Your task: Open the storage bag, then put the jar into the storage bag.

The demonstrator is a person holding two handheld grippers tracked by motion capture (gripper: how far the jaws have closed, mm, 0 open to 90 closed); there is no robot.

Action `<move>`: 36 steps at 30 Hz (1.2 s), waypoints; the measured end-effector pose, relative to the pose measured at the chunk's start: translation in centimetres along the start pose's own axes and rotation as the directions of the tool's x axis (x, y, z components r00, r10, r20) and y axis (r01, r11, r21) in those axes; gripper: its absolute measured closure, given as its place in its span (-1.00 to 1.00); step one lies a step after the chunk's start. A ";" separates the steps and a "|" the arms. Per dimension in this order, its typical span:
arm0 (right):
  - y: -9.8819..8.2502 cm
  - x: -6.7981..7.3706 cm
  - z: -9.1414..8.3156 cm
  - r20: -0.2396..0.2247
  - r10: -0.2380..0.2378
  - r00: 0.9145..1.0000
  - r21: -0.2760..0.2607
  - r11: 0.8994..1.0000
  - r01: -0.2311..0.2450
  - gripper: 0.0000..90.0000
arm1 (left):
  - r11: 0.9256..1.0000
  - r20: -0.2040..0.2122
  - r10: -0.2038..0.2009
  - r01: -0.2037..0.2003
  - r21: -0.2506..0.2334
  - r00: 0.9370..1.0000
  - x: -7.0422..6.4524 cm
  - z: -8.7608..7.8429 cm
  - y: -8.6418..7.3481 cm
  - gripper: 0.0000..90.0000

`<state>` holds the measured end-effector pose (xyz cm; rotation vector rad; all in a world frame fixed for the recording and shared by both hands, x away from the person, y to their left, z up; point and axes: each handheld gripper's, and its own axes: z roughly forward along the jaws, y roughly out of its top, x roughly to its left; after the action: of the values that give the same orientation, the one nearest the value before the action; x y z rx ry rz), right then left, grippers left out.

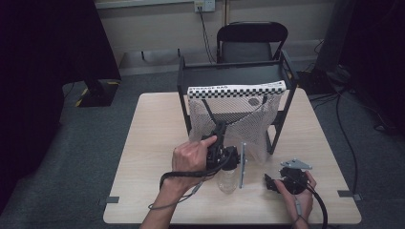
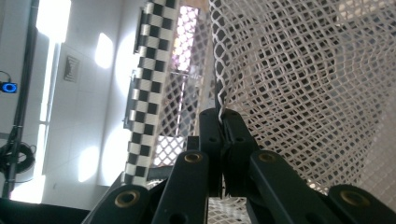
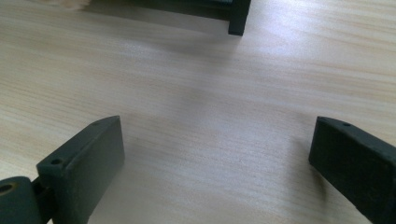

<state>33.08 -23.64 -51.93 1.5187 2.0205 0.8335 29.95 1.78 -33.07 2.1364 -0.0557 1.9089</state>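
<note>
High view first: my left gripper [image 1: 218, 130] reaches up from my left hand [image 1: 191, 156] into the front of the white mesh bag [image 1: 248, 121], which hangs by its checkered band [image 1: 236, 90] from the black rack [image 1: 286, 71] at the far side of the table [image 1: 153, 124]. A clear bottle [image 1: 228, 179] stands on the table just below that hand, near the bag's lower edge, and a thin grey strip [image 1: 243, 164] lies beside it. My right gripper [image 1: 274, 182] rests low on the table, well apart from the bag.

Left gripper view: my jaws are pressed together on a fold of the mesh bag [image 2: 308, 79], the netting pinched between the pads right at their tips. The checkered band [image 2: 149, 88] runs up past them on the left. I judge the step in hand to be pulling the bag's front open for the bottle. To do it well I should keep the pinch firm, draw the net toward me in a slow, steady line, and stop before the rack tips or the mesh slips out of so shallow a bite.

Right gripper view: my jaws stand wide apart over the bare table [image 3: 210, 116], with nothing between them, free to fetch the bottle once the mouth gapes wide enough.
</note>
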 end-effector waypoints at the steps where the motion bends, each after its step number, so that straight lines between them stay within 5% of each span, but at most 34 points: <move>1: 0.0 0.0 0.0 0.000 0.000 1.000 0.000 1.000 0.000 -0.94 | 1.000 0.000 0.000 0.000 0.000 1.000 0.0 0.0 0.0 0.96; 28: -0.1 0.1 -0.2 0.001 0.001 1.000 -0.004 1.000 -0.001 -0.91 | 1.000 -0.009 0.002 -0.002 -0.012 1.000 0.7 -0.5 0.3 0.96; 36: -0.5 0.2 -2.3 -0.108 -0.027 0.994 -0.116 0.993 0.015 -0.89 | 1.000 -0.005 0.015 -0.015 -0.004 1.000 0.5 -0.6 0.3 0.96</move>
<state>31.06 -23.99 -50.67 1.4137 2.0238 1.0270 29.40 1.69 -32.48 2.1348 -0.0744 1.9210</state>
